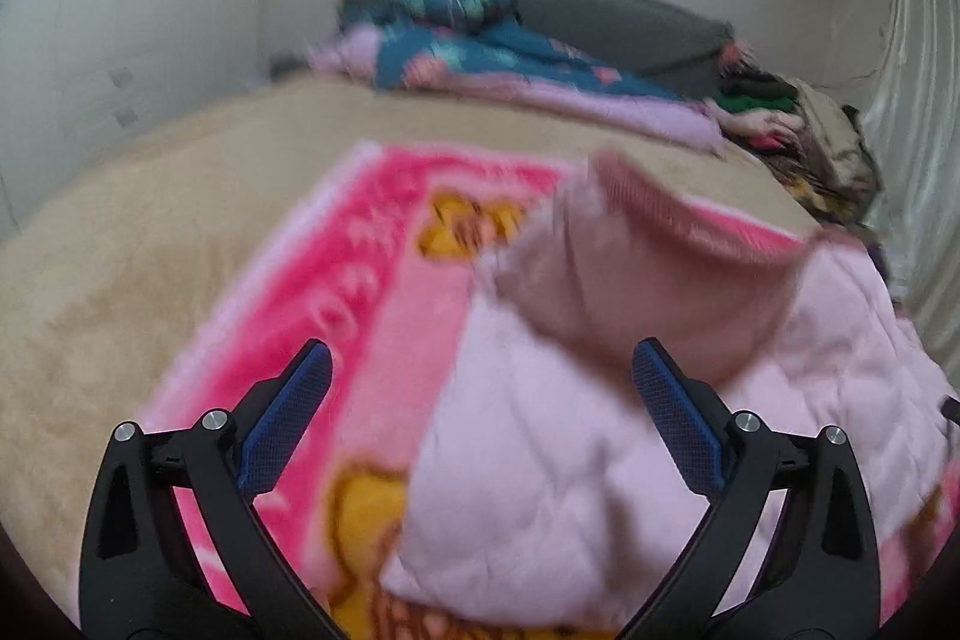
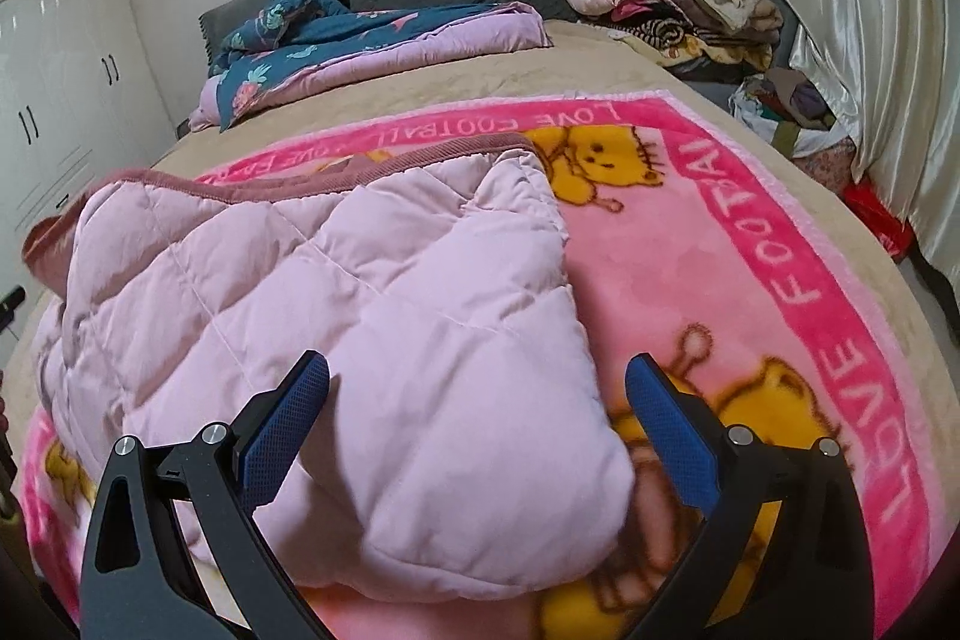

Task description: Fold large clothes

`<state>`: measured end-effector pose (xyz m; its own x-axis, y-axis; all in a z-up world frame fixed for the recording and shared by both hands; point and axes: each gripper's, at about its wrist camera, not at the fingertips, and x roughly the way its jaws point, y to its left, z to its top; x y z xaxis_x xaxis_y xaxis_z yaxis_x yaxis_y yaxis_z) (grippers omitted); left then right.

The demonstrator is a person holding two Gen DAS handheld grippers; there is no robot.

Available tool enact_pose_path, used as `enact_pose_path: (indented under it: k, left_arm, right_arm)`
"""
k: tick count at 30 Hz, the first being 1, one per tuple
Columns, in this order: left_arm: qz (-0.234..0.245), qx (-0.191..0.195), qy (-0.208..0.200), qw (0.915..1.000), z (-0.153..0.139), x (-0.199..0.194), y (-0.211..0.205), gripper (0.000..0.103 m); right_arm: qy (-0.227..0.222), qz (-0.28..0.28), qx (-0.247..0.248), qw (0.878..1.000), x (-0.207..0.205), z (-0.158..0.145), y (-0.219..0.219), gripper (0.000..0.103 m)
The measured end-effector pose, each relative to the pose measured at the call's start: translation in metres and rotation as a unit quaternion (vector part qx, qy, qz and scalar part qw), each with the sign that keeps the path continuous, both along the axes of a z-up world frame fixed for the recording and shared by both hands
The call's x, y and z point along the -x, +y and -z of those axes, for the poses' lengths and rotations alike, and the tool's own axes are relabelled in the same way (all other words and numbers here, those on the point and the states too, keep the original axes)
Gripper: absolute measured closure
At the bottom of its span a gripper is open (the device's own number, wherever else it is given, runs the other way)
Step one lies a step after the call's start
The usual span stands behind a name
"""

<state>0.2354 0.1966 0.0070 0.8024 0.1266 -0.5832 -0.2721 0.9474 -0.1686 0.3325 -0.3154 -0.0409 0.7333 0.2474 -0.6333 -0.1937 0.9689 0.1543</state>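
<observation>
The pale pink jacket [image 2: 336, 316] was matt quilted cloth with a ribbed knit hem, lying on a fuzzy fleece blanket [image 2: 750, 244] over a plush beige bedcover [image 1: 150, 220], while the wardrobe doors [image 2: 54, 58] and curtain [image 2: 852, 10] looked glossy and the blue finger pads [image 2: 282, 430] rough-textured.

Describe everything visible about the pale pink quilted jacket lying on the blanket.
The pale pink quilted jacket looks puffy and padded, stitched into large squares, with a darker dusty-pink ribbed trim along its far edge. It lies folded over on itself in a thick, rumpled bundle, resting on the bright pink bear-print blanket spread over the bed. Its near corner sits between the fingers of the open right claw, whose pads do not press it. The left claw is also open above it.
</observation>
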Motion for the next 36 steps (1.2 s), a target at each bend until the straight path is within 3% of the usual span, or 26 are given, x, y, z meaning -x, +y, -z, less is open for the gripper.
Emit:
enact_pose_path:
  k: [3, 8, 11, 12, 13, 14, 15, 16, 18, 20, 27, 36]
  left_arm:
    - [0.04, 0.051, 0.018, 0.9978, 0.026, 0.005, 0.003, 0.009]
    - [0.073, 0.072, 0.052, 0.9933, 0.055, 0.002, -0.004, 0.009]
    - [0.066, 0.07, 0.064, 0.9933, 0.061, -0.001, -0.01, 0.01]
    - [0.066, 0.06, 0.064, 0.994, 0.061, 0.0, -0.013, 0.019]
    - [0.067, 0.052, 0.064, 0.9944, 0.06, 0.001, -0.015, 0.028]
    - [0.065, 0.045, 0.062, 0.9949, 0.059, 0.002, -0.018, 0.046]
    - [0.066, 0.037, 0.059, 0.9953, 0.057, 0.004, -0.021, 0.059]
    - [0.067, 0.028, 0.055, 0.9958, 0.054, 0.004, -0.025, 0.064]
    - [0.067, 0.005, 0.046, 0.9967, 0.046, 0.004, -0.03, 0.076]
    - [0.056, -0.006, 0.03, 0.998, 0.035, 0.003, -0.032, 0.08]
    - [0.025, -0.024, 0.0, 0.9994, 0.004, -0.025, -0.028, 0.081]
    - [-0.02, -0.036, 0.021, 0.9989, 0.017, -0.075, -0.029, 0.081]
  right_arm:
    - [0.001, -0.01, -0.01, 1.0, 0.004, 0.005, -0.006, 0.004]
    - [-0.003, -0.045, -0.032, 0.998, 0.015, 0.013, -0.012, 0.004]
    - [0.006, -0.068, -0.044, 0.997, 0.019, 0.021, -0.005, 0.005]
    - [0.002, -0.073, -0.045, 0.996, 0.02, 0.024, -0.002, 0.006]
    - [-0.012, -0.069, -0.036, 0.997, 0.022, 0.024, 0.001, 0.014]
    - [-0.019, -0.071, -0.034, 0.997, 0.023, 0.023, 0.004, 0.024]
    - [-0.022, -0.068, -0.032, 0.997, 0.023, 0.022, 0.005, 0.04]
    - [-0.029, -0.06, -0.029, 0.997, 0.023, 0.019, 0.007, 0.055]
    - [-0.044, -0.058, -0.026, 0.997, 0.025, 0.01, 0.011, 0.066]
    - [-0.065, -0.055, -0.019, 0.996, 0.024, -0.004, 0.016, 0.07]
    - [-0.091, -0.015, -0.019, 0.996, -0.012, -0.04, 0.025, 0.074]
    - [-0.049, 0.022, 0.012, 0.998, -0.069, -0.022, 0.036, 0.074]
